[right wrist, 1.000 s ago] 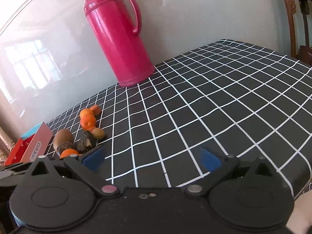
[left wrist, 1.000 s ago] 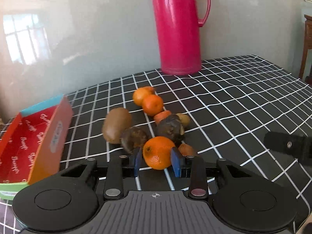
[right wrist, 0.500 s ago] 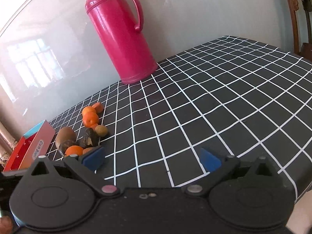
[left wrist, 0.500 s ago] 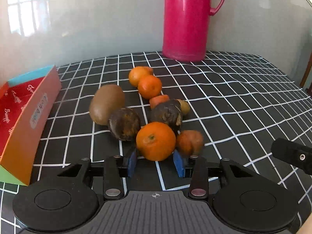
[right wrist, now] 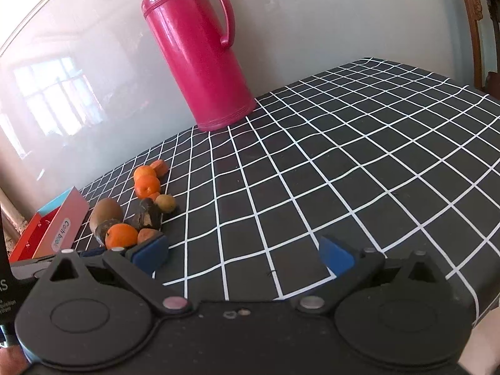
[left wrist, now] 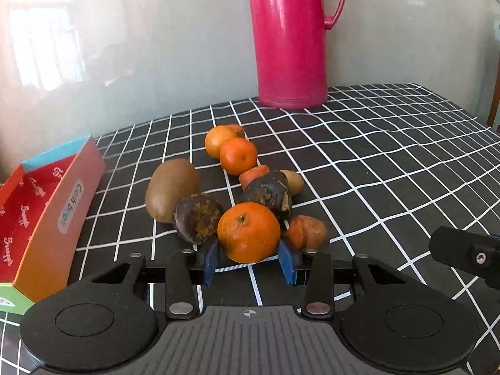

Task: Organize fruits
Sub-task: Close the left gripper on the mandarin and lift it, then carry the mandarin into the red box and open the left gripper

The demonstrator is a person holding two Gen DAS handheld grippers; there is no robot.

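Observation:
A pile of fruit lies on the black checked tablecloth (left wrist: 390,168): a kiwi (left wrist: 172,189), two dark round fruits (left wrist: 198,218), two small oranges (left wrist: 238,155), and small brown and orange pieces. My left gripper (left wrist: 248,261) is shut on the nearest orange (left wrist: 249,232), its blue pads at either side of it. The pile also shows in the right wrist view, with that orange (right wrist: 121,235) at the left. My right gripper (right wrist: 243,257) is open and empty, to the right of the pile.
An open red and orange cardboard box (left wrist: 47,218) lies left of the fruit; it also shows in the right wrist view (right wrist: 51,231). A tall pink thermos jug (left wrist: 289,36) stands at the back by the wall. A wooden chair (right wrist: 481,25) stands at the far right.
My left gripper has stayed around the front orange while its view swung and tilted. My right gripper has moved a little closer to the pile and stays open.

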